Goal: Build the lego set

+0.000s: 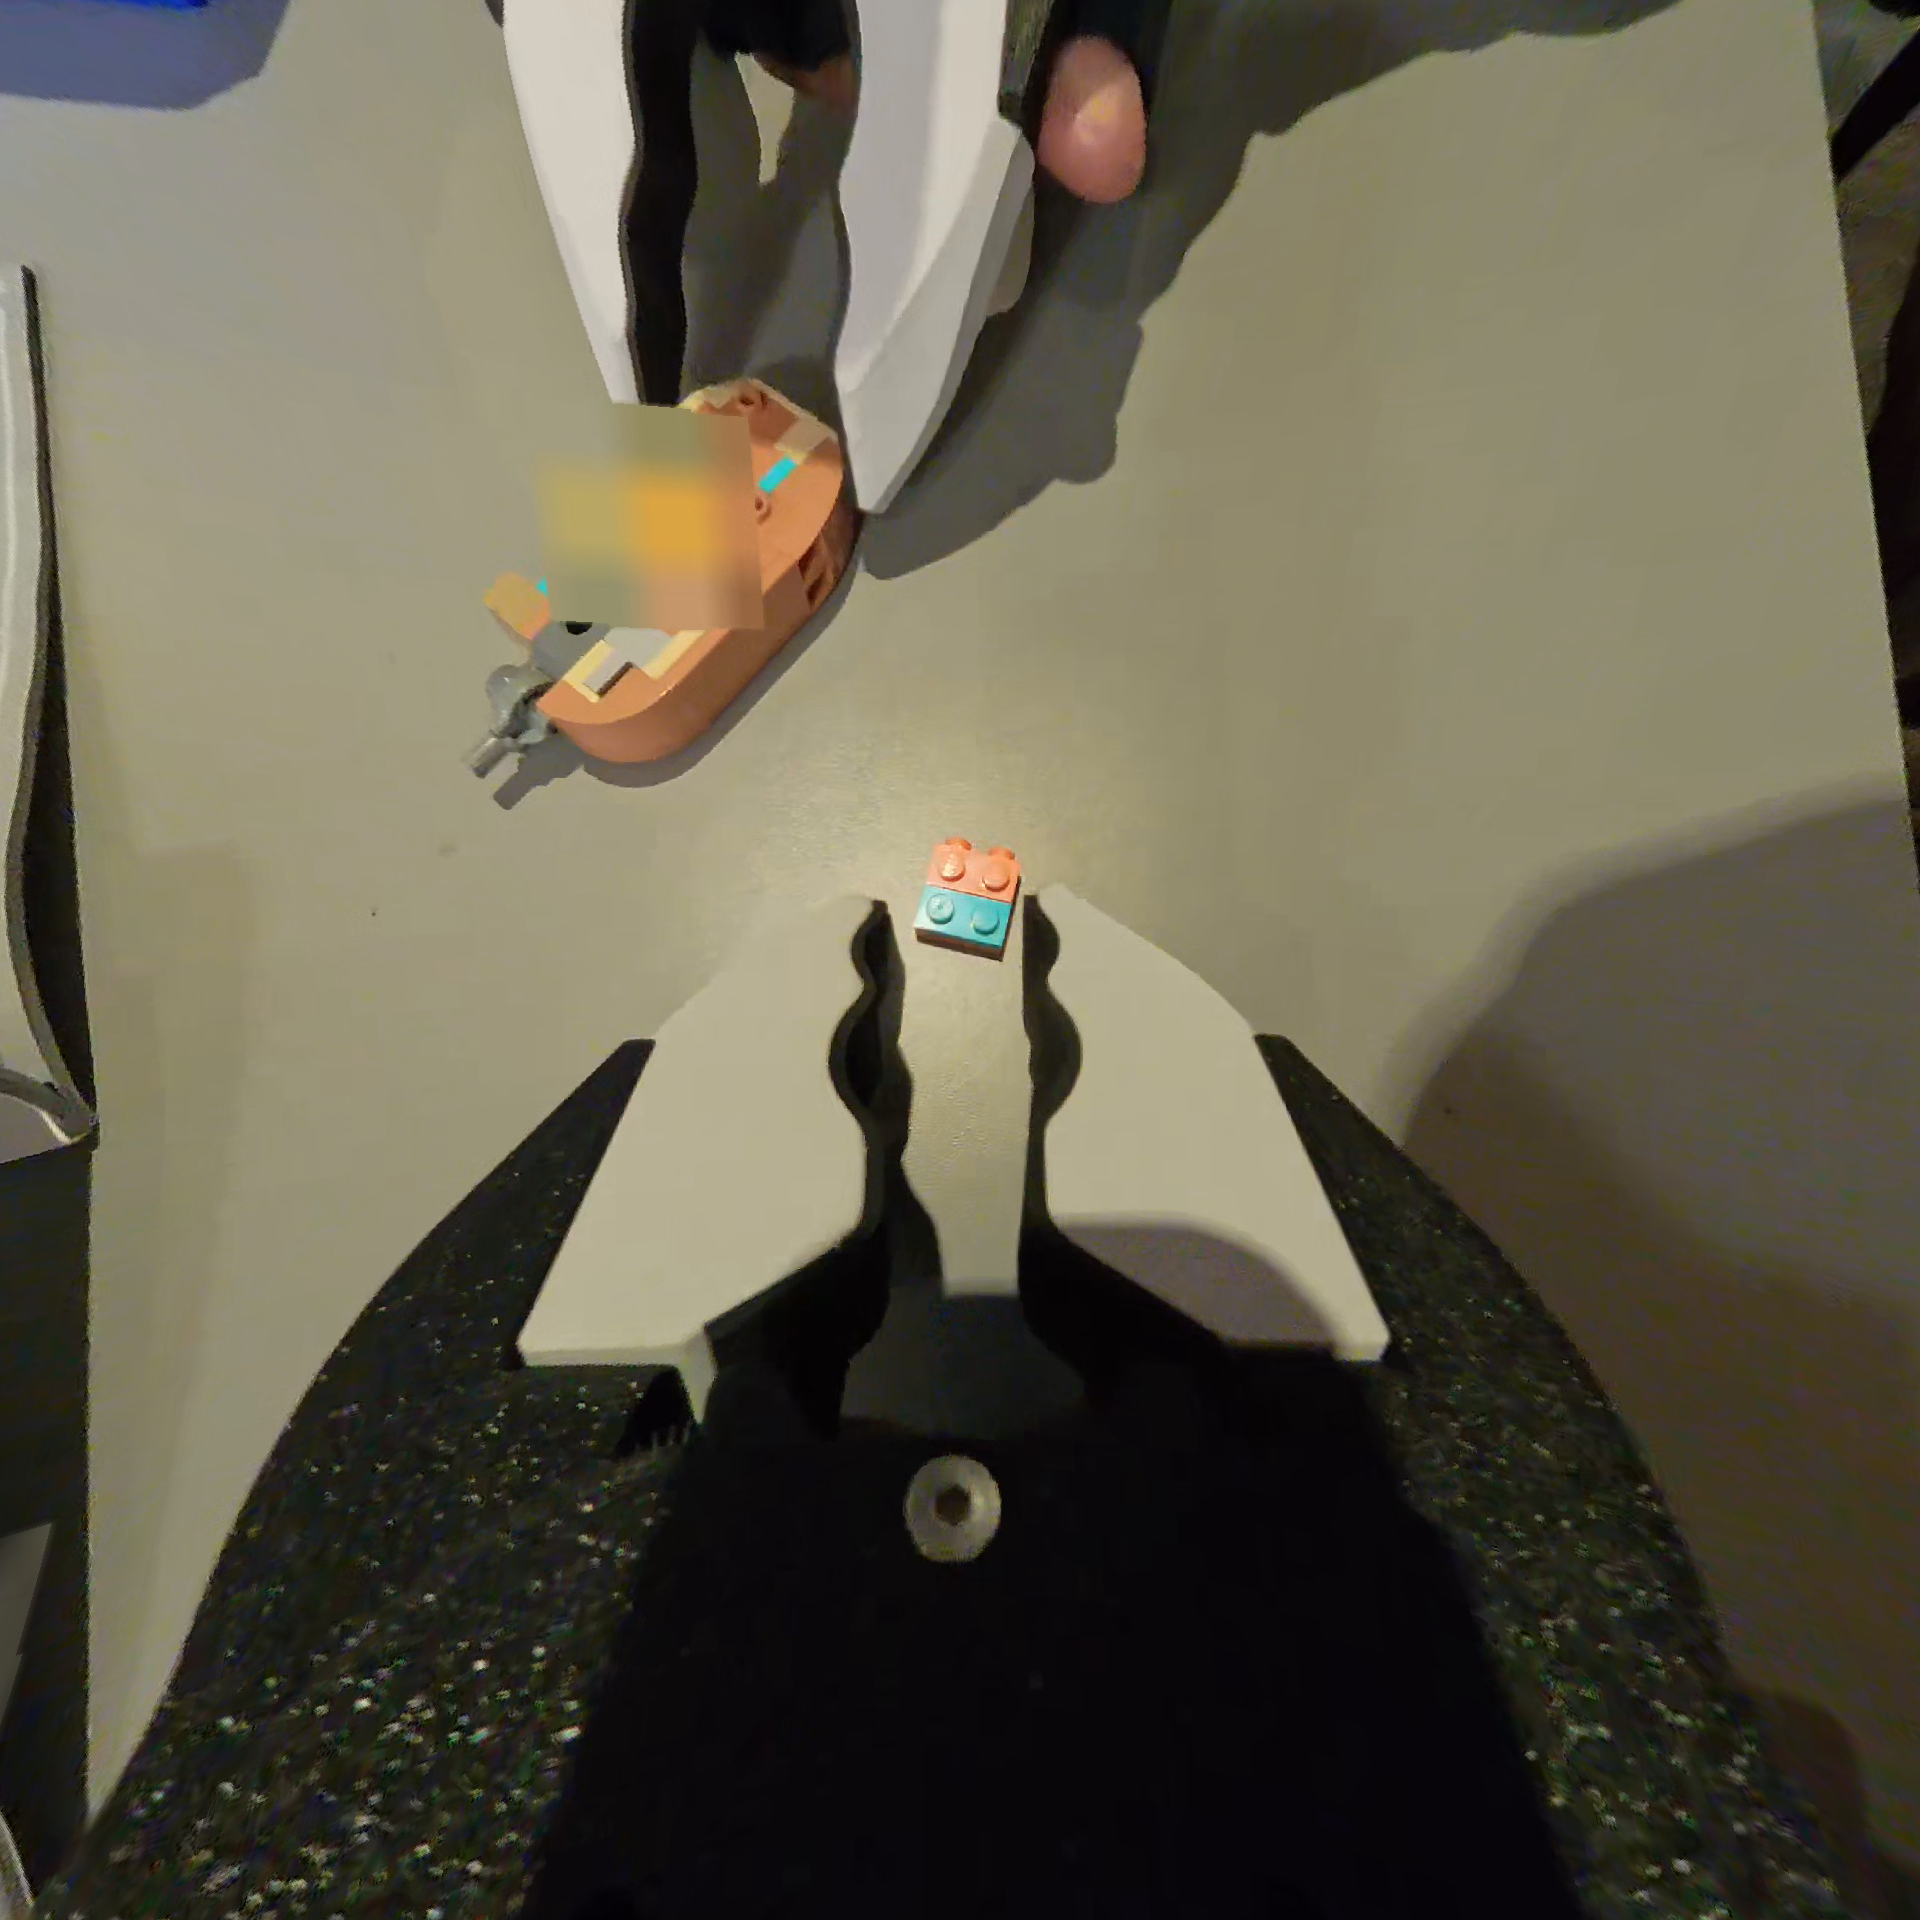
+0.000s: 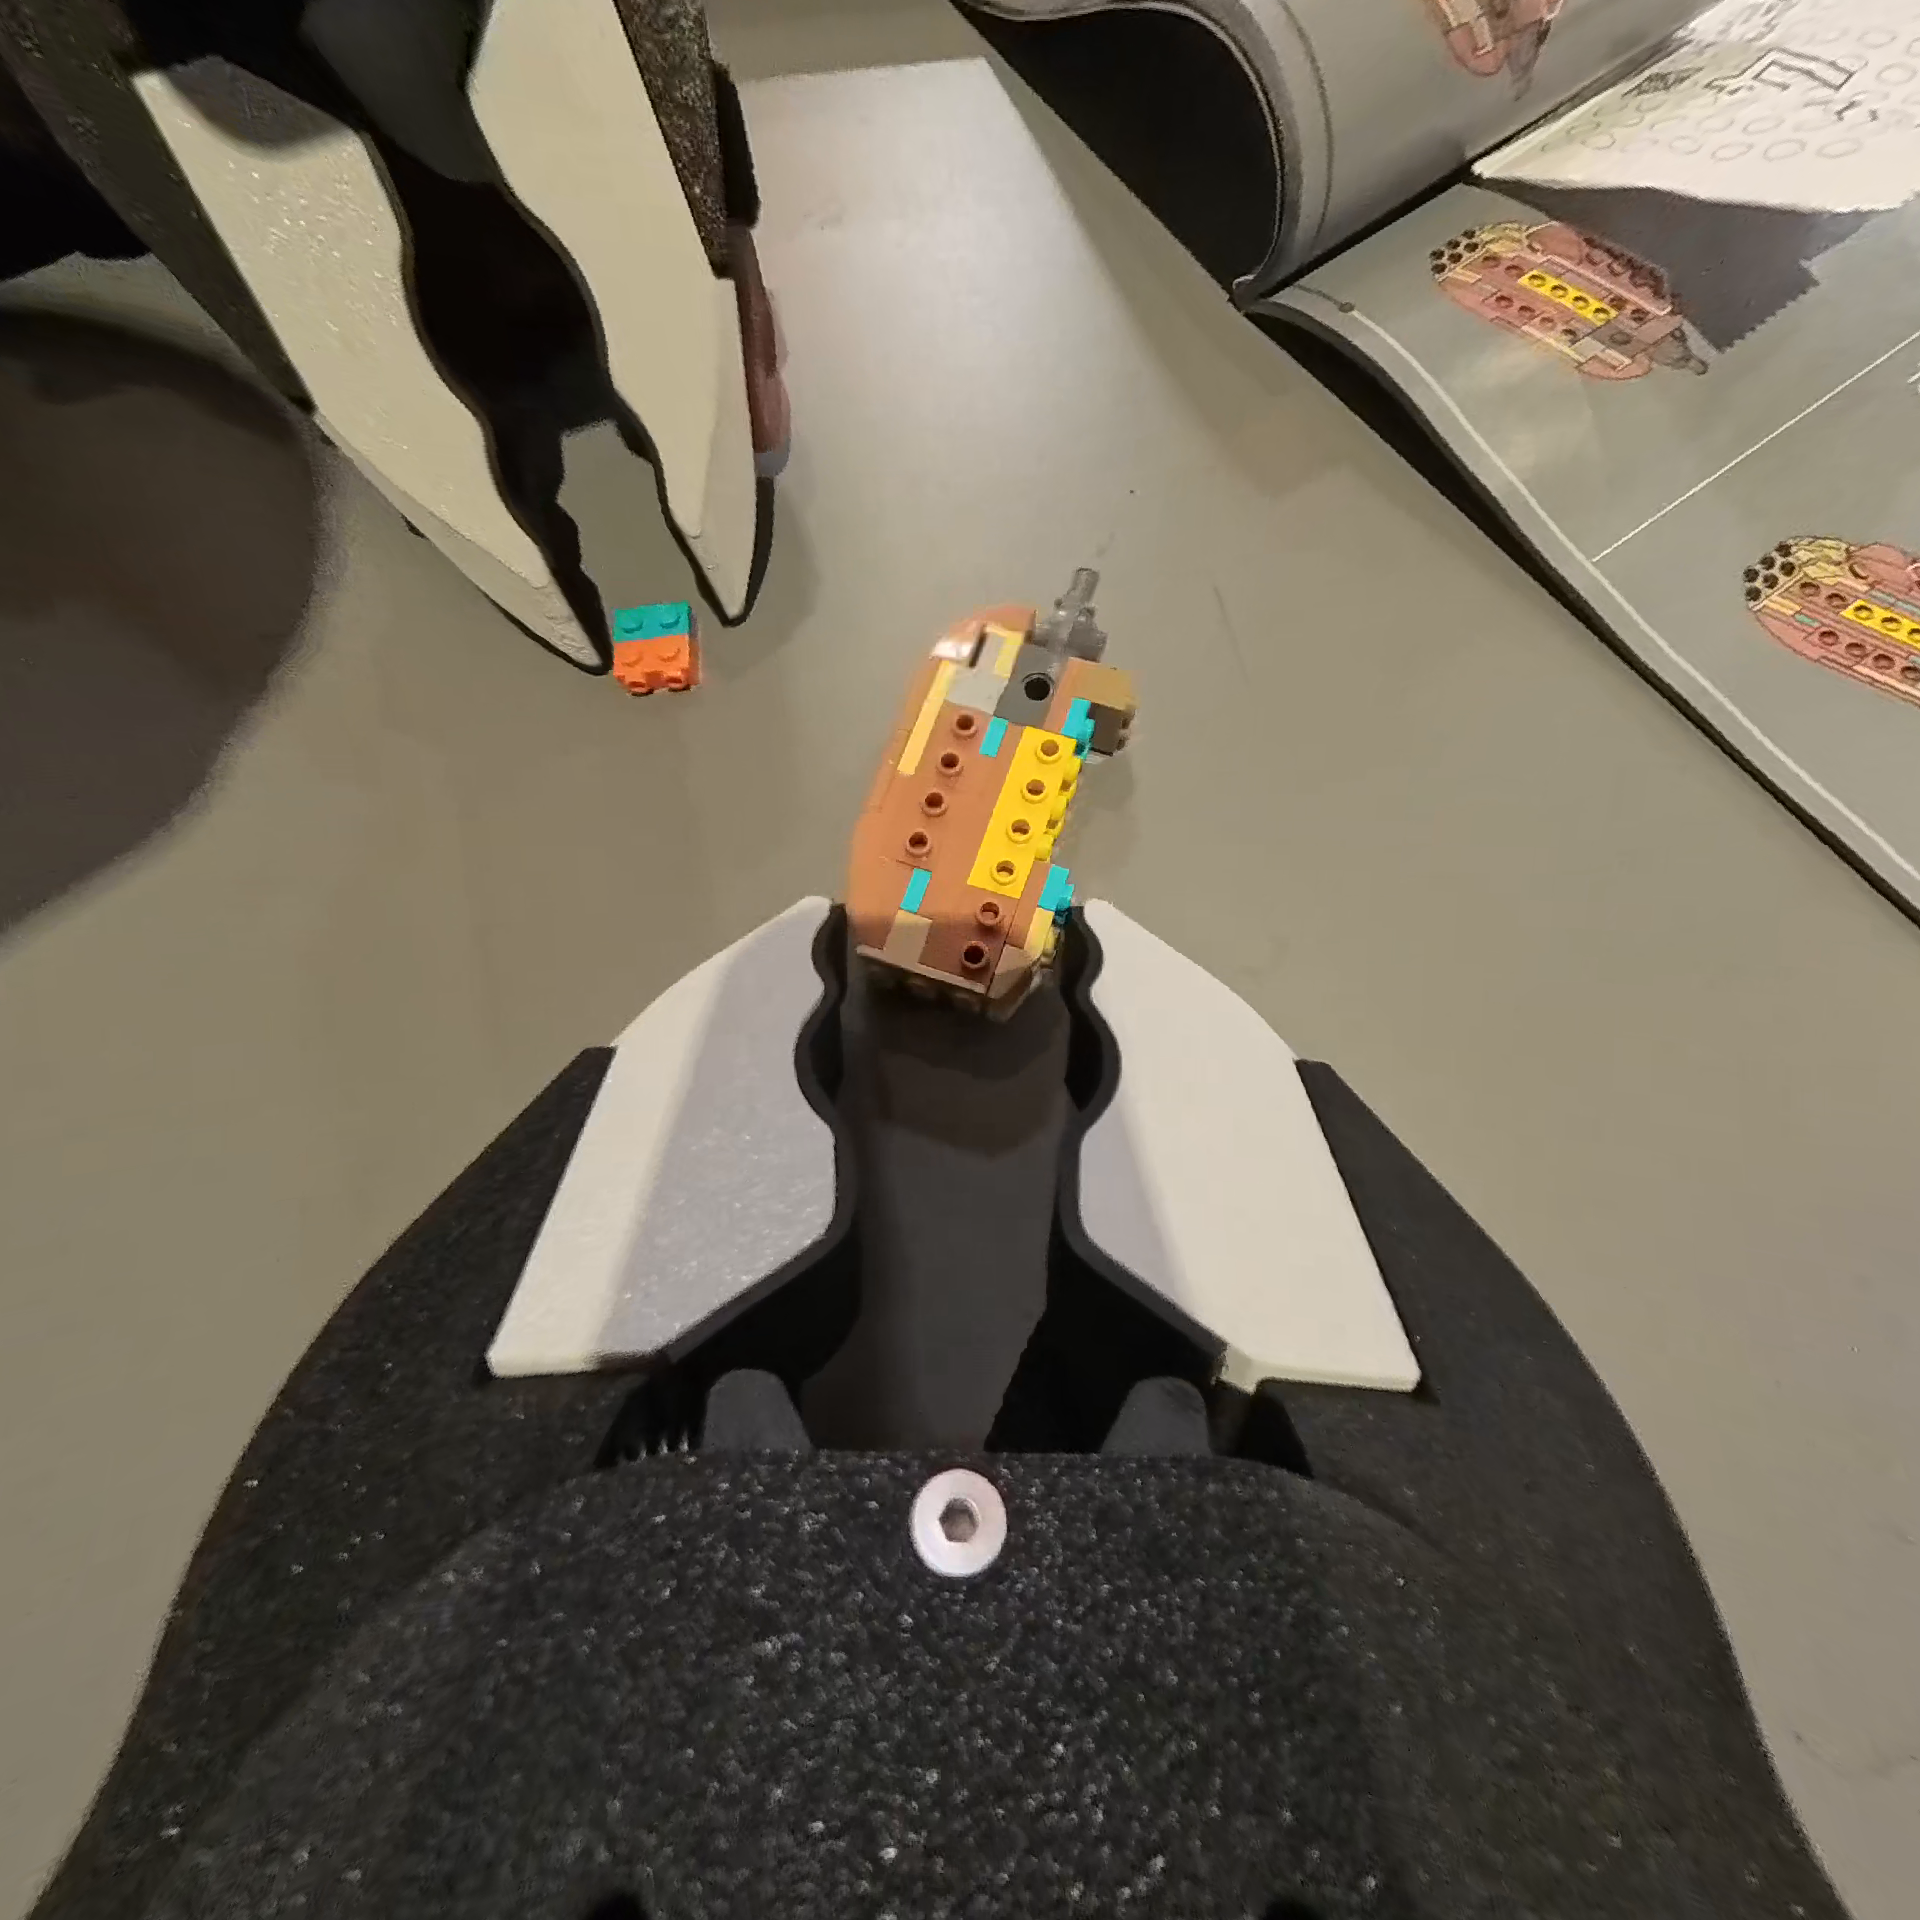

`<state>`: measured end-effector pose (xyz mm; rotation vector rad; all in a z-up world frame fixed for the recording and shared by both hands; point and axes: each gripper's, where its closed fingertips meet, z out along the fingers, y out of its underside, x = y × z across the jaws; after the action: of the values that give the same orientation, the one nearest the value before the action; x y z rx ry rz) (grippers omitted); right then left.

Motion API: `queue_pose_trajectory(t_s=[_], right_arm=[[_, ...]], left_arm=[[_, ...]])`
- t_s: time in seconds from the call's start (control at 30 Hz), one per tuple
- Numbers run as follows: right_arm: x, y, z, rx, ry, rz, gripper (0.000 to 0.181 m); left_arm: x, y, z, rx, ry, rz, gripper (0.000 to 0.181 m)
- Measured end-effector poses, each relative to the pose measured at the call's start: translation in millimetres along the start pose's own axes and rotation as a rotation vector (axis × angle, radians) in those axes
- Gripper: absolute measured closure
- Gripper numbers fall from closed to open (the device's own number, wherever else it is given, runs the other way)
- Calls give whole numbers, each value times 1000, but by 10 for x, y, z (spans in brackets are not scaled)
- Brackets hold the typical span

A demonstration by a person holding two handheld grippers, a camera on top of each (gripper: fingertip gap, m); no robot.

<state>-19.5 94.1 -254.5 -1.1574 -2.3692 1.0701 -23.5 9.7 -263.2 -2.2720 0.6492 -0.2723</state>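
A small stack of an orange brick and a teal brick [image 1: 966, 902] lies on the grey table [image 1: 1403, 644]. My left gripper [image 1: 958, 906] is open, with the stack between its fingertips and close to the right finger. The right wrist view shows the same: the left gripper [image 2: 665, 636] is at the upper left and straddles the stack [image 2: 655, 649]. My right gripper [image 2: 956, 920] is shut on the near end of a brown hull-shaped model [image 2: 966, 790] with a yellow studded strip, teal bits and a grey pin. In the left wrist view the model [image 1: 665, 707] sits under the right gripper [image 1: 758, 452].
An open instruction booklet [image 2: 1662, 364] lies at the right of the right wrist view; its edge [image 1: 31, 727] shows at the left of the left wrist view. A person's thumb [image 1: 1091, 114] rests on the right gripper. The table's edge runs down the right side.
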Motion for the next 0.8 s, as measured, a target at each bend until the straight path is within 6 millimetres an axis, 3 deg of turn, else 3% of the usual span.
queue_pose_trajectory(t_s=[0.1,0.5,0.8], right_arm=[[-5,8,5,-7,1,1,139],[-68,-58,62,-9,67,-66,144],[46,-79,11,-53,238,-204,144]], left_arm=[[4,-1,0,1,8,-2,163],[-64,-53,-55,62,5,-72,164],[-112,-84,-98,104,-18,-103,164]])
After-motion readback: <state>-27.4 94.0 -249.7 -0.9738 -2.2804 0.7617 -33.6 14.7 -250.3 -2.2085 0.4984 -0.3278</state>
